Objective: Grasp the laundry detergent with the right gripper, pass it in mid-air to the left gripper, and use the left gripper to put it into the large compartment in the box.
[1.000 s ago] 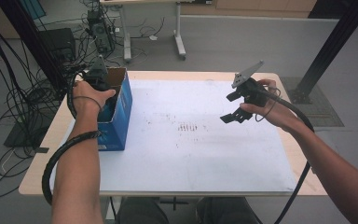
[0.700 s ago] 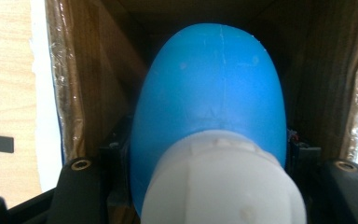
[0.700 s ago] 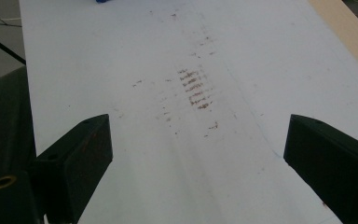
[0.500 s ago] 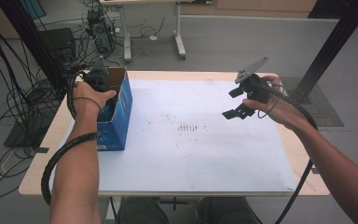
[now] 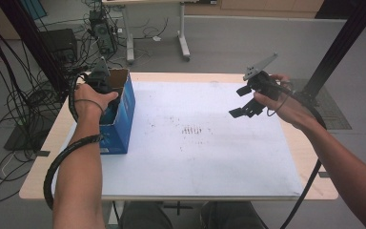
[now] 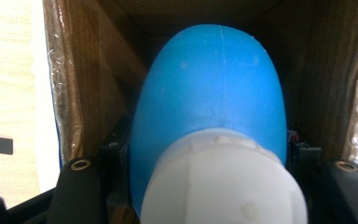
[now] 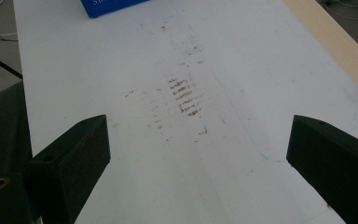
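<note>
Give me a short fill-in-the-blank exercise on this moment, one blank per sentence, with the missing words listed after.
1. The left gripper is shut on a blue and white object inside the open ____ box.
2. The right gripper is held above the table with its jaws ____.
3. The brown smudges lie on the ____ sheet that covers the table.

Missing words: blue; open; white
</note>
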